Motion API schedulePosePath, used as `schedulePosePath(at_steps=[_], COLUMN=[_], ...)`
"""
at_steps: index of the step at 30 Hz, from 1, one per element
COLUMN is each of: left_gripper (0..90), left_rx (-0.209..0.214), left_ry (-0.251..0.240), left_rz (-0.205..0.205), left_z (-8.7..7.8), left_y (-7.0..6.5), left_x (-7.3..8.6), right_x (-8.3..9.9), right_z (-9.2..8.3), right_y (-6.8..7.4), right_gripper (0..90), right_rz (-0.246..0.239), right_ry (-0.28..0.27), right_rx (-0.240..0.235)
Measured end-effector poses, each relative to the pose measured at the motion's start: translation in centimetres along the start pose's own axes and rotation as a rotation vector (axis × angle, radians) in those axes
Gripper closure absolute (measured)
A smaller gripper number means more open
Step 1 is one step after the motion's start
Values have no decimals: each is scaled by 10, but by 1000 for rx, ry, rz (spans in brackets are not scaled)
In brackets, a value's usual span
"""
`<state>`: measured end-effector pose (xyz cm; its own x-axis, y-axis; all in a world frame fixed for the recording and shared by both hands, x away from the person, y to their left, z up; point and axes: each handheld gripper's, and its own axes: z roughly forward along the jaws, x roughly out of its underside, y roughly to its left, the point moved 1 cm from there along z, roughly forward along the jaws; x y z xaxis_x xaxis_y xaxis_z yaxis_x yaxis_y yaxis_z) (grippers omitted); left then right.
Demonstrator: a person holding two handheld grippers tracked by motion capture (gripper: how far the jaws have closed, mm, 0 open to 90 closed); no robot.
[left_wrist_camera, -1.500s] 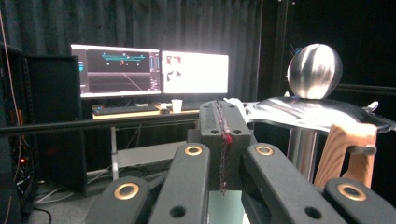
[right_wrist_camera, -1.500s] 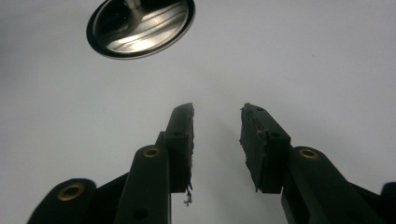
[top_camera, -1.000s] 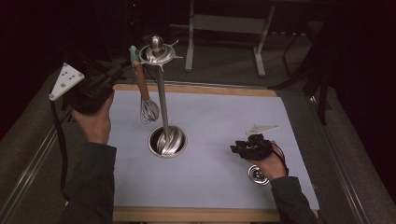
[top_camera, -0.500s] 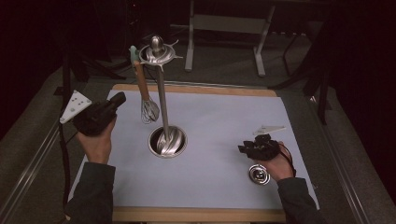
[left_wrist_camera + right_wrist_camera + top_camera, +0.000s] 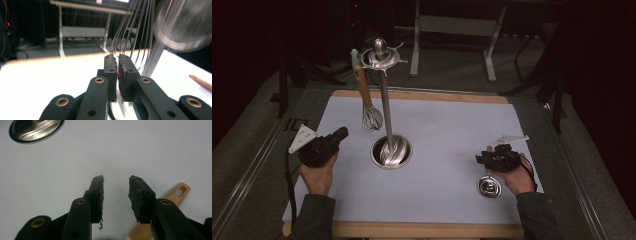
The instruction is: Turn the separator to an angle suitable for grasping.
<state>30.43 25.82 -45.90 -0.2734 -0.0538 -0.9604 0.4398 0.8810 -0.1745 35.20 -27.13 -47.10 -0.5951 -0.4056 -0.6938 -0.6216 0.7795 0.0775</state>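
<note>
A steel utensil stand (image 5: 384,100) rises from its round base (image 5: 391,151) at mid-table. A whisk (image 5: 372,119) with a wooden handle hangs from the stand's top hub (image 5: 380,54). My left gripper (image 5: 343,132) is low over the mat, left of the base. Its jaws (image 5: 117,58) have just been opening and show a narrow gap with nothing in it; the whisk's wires (image 5: 130,32) hang beyond. My right gripper (image 5: 481,156) is open (image 5: 116,181) and empty over bare mat. A wooden handle (image 5: 176,193) lies under its right jaw, a small round steel piece (image 5: 488,186) by that hand.
A pale mat (image 5: 452,125) covers a wooden board, with a dark floor all round. A metal frame (image 5: 452,30) stands beyond the table's far edge. The stand's base (image 5: 35,130) lies ahead and to the left of my right gripper.
The left hand has dropped from up beside the whisk's handle to just above the mat, and its gripper points at the stand. The whisk stays hanging. The right hand has edged slightly right.
</note>
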Motion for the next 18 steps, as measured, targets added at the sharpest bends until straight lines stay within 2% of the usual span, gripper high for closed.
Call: schedulePosePath(at_steps=[1, 3, 5, 6, 7, 8, 13, 14, 15, 18], left_gripper=[838, 827, 812, 801, 794, 781, 716, 702, 691, 664], left_rx=[0, 0, 2, 2, 2, 0, -9, -23, -23, -23], left_ry=[0, 43, 52, 70, 70, 87, 115, 131, 131, 143], left_rz=[0, -23, -27, -36, -36, -43, -39, -36, -36, -38], left_z=[0, 2, 2, 2, 2, 3, 5, 5, 5, 6], left_y=[0, 2, 2, 2, 2, 1, 0, 0, 0, 5], left_x=[0, 22, 27, 38, 38, 48, 63, 69, 69, 74], right_x=[0, 2, 3, 4, 5, 5, 9, 10, 10, 15], right_z=[0, -1, -2, -2, -3, -3, -4, -4, -4, -3], right_y=[0, -4, -6, -7, -8, -10, -15, -19, -19, -24], right_gripper=[639, 639, 639, 639, 639, 640, 659, 693, 693, 783], right_rz=[0, 8, 10, 14, 13, 18, 46, 51, 51, 57], right_ry=[0, 3, 7, 12, 15, 15, 27, 33, 33, 55], right_rx=[0, 8, 18, 23, 24, 30, 49, 59, 59, 99])
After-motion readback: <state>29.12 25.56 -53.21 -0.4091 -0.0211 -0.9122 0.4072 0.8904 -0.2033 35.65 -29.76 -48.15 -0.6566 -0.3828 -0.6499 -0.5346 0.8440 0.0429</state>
